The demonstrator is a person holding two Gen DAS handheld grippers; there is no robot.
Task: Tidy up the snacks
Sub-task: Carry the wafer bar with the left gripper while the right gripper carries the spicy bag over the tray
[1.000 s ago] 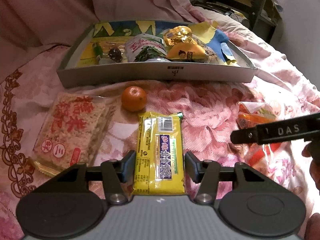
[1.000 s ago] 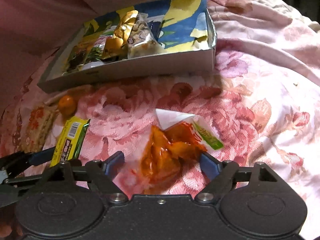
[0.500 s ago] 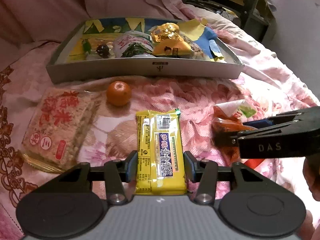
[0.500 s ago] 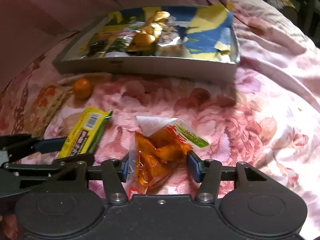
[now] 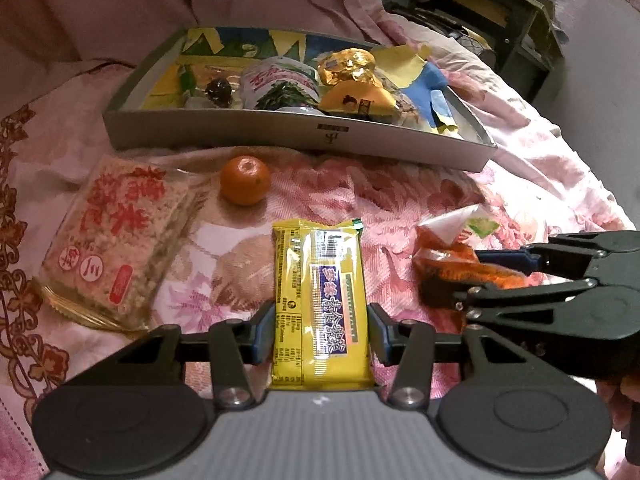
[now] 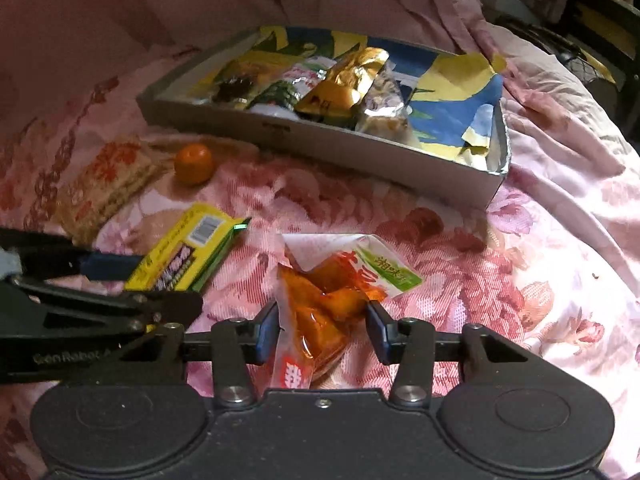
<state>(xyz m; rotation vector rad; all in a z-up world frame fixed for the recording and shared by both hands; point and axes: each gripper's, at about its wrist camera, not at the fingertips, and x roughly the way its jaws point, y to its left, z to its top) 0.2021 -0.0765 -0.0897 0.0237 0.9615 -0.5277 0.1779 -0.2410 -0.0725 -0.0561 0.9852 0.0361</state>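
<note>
Snacks: 1 yellow pkt (image 5: 320, 304), 1 orange pkt (image 6: 320, 308).

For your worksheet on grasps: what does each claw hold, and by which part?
The left claw clamps the yellow snack bar across its near end. The right claw, just closing, pinches the orange snack pouch at its middle.

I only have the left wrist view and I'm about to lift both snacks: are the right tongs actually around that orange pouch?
Observer: Yes. The right tongs have just been closing, and the orange pouch sits between them, both pads touching its sides.
Operator: Where along the pouch?
Observer: Near its red-and-white printed end; the green-labelled end points toward the box.
Operator: Room in the box on that side?
Observer: Its right end shows bare blue-and-yellow lining.
</note>
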